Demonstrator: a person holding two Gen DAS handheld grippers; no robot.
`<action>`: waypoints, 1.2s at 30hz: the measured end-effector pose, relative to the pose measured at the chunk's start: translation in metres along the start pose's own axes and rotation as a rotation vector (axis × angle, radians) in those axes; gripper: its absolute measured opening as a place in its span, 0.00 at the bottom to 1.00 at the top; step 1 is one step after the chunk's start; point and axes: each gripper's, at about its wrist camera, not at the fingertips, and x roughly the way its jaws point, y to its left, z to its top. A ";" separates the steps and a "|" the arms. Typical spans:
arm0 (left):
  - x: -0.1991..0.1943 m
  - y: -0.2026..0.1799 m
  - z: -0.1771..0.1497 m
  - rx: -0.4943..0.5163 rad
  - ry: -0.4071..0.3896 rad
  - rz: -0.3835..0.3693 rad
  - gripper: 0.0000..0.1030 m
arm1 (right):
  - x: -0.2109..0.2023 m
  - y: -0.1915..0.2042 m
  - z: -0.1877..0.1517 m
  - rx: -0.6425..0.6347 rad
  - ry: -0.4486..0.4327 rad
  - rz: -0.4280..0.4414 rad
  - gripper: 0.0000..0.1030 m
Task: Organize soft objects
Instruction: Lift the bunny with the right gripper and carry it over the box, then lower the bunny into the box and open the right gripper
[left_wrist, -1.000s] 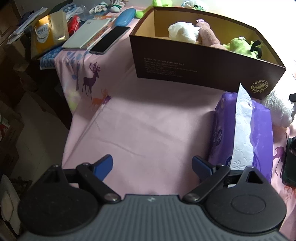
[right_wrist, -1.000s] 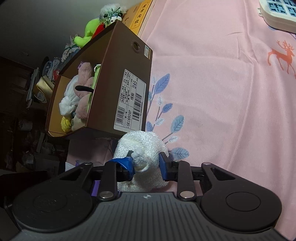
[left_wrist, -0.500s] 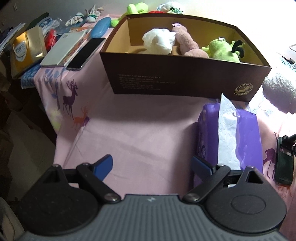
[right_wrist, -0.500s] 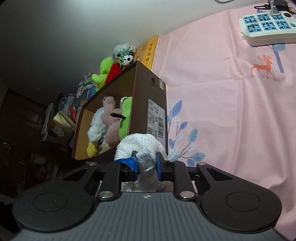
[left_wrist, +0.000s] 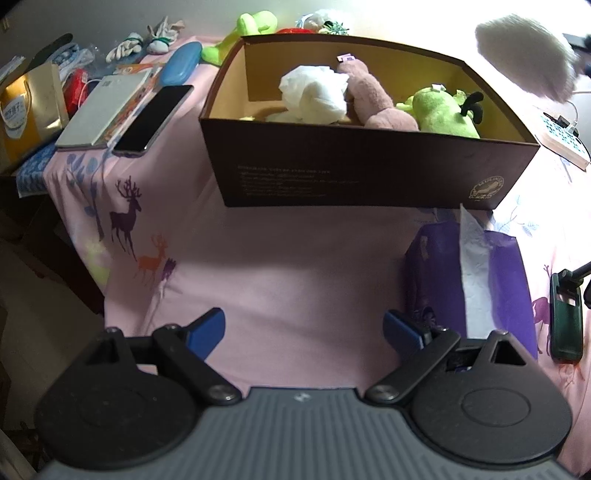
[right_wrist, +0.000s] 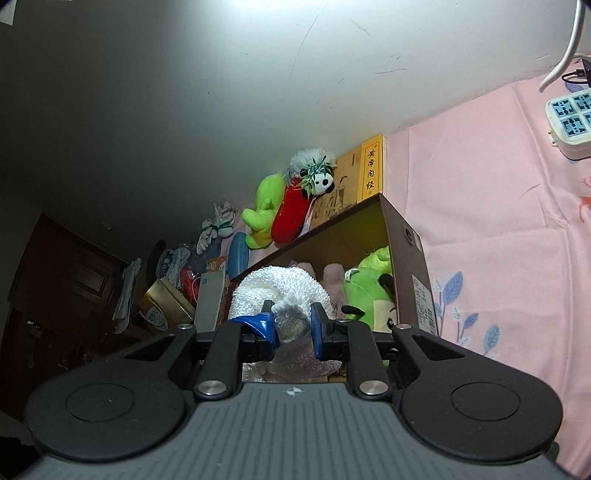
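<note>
A brown cardboard box (left_wrist: 369, 173) stands open on the pink cloth, holding a white cloth bundle (left_wrist: 314, 94), a pink plush (left_wrist: 373, 99) and a green plush (left_wrist: 443, 114). My right gripper (right_wrist: 293, 323) is shut on a white fluffy towel (right_wrist: 280, 288), lifted in the air just before the box (right_wrist: 406, 236); the same towel (left_wrist: 524, 70) hangs above the box's right end in the left wrist view. My left gripper (left_wrist: 303, 328) stands open over bare cloth in front of the box, with nothing between its fingers. A purple tissue pack (left_wrist: 491, 280) lies by its right finger.
Left of the box lie a phone (left_wrist: 155, 118), a white tablet (left_wrist: 99, 110), a blue case (left_wrist: 179, 66) and a gold bag (left_wrist: 26, 110). Behind it sit a green plush (right_wrist: 262, 206), a red pouch with a panda (right_wrist: 295, 206) and a yellow book (right_wrist: 365, 170). A power strip (right_wrist: 570, 122) lies right.
My right gripper rose from the cloth with the towel and tilted up, now level with the box's open top. The left gripper drifted so the whole box interior shows.
</note>
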 end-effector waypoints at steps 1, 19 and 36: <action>0.000 0.005 0.000 -0.001 0.000 -0.003 0.93 | 0.010 0.002 0.001 0.014 -0.011 -0.006 0.00; 0.005 0.062 0.001 -0.012 -0.018 -0.029 0.93 | 0.141 0.022 -0.001 -0.027 -0.119 -0.293 0.00; 0.006 0.076 0.009 -0.008 -0.041 -0.035 0.93 | 0.159 -0.004 -0.009 -0.031 -0.051 -0.443 0.08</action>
